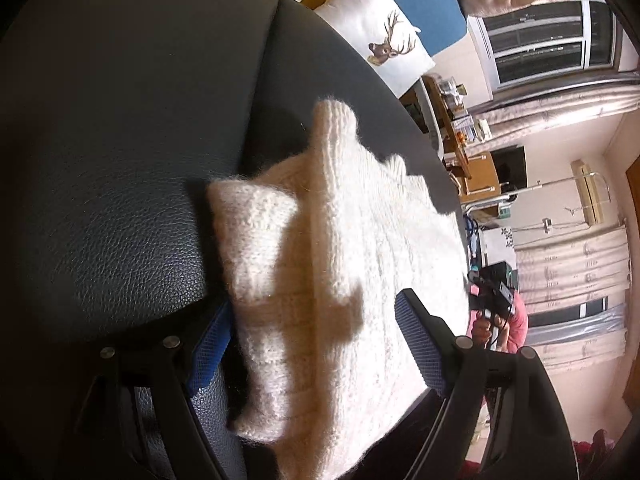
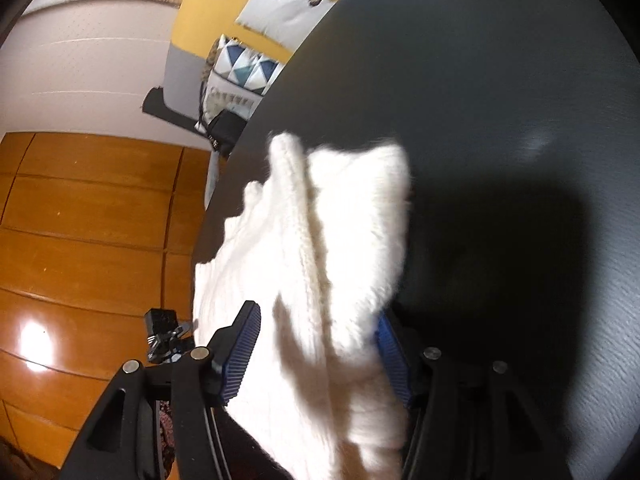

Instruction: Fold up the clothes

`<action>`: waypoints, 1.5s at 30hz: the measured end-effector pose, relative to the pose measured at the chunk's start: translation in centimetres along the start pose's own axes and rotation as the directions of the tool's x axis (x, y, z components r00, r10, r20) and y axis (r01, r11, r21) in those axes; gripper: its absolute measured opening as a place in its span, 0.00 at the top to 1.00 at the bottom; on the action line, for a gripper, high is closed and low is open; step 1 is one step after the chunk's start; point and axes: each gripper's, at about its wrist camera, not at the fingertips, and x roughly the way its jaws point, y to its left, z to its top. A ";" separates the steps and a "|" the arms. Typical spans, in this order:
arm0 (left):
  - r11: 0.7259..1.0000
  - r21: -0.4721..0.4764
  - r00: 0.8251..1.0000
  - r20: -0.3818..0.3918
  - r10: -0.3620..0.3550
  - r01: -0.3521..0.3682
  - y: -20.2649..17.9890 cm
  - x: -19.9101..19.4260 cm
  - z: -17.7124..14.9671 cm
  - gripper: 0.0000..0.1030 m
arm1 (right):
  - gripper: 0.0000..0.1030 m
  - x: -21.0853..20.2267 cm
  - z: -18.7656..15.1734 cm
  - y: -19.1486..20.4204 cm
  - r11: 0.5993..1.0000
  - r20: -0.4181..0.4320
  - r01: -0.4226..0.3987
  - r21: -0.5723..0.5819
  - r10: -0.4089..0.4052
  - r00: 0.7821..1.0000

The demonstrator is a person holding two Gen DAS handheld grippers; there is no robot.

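Note:
A fluffy white knit sweater (image 1: 340,264), folded into a thick bundle, sits over a black leather cushion (image 1: 120,160). My left gripper (image 1: 316,346) is turned on its side. Its blue pads (image 1: 420,344) stand wide apart and clamp the near edge, and the bundle fills the gap between them. In the right wrist view the sweater (image 2: 320,248) looks lifted, its far end blurred, with my right gripper (image 2: 318,356) shut on the near edge. Each gripper shows small in the other's view: the right gripper (image 1: 492,300) with a hand on it, and the left gripper (image 2: 164,336).
A deer-print pillow (image 1: 384,44) and a triangle-pattern pillow (image 2: 244,72) lie at the far end of the black cushion (image 2: 500,120). A glossy wooden floor (image 2: 88,240) lies beyond its edge. A cluttered desk (image 1: 460,128), a window and curtains stand behind.

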 end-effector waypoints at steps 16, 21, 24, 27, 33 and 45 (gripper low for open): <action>0.986 0.155 0.997 0.051 0.055 -0.062 -1.1 0.3 -1.1 0.35 | 0.47 1.9 0.4 1.3 0.997 -0.039 0.012 -0.074 -0.015 0.999; 0.981 0.150 0.988 0.107 0.108 -0.124 -1.4 0.5 -1.6 0.52 | 0.63 1.5 -0.2 1.4 0.993 -0.002 0.082 -0.080 -0.083 0.997; 0.977 0.140 0.980 0.144 0.138 -0.158 -1.5 0.5 -1.9 0.56 | 0.73 1.3 -0.7 1.7 0.987 0.031 0.137 -0.087 -0.135 0.990; 0.972 0.130 0.968 0.184 0.168 -0.194 -1.9 0.6 -2.3 0.65 | 0.76 1.1 -1.4 2.4 0.980 0.073 0.183 -0.079 -0.177 0.981; 0.946 0.155 0.936 0.261 0.237 -0.283 -4.5 0.5 -3.5 0.82 | 0.79 0.3 -2.9 2.6 0.994 0.166 0.108 0.013 -0.109 0.980; 0.965 0.203 0.916 0.396 0.072 -0.163 -10.5 -3.0 -5.7 0.83 | 0.80 -2.0 -5.6 4.8 0.966 0.273 -0.250 0.065 0.224 0.936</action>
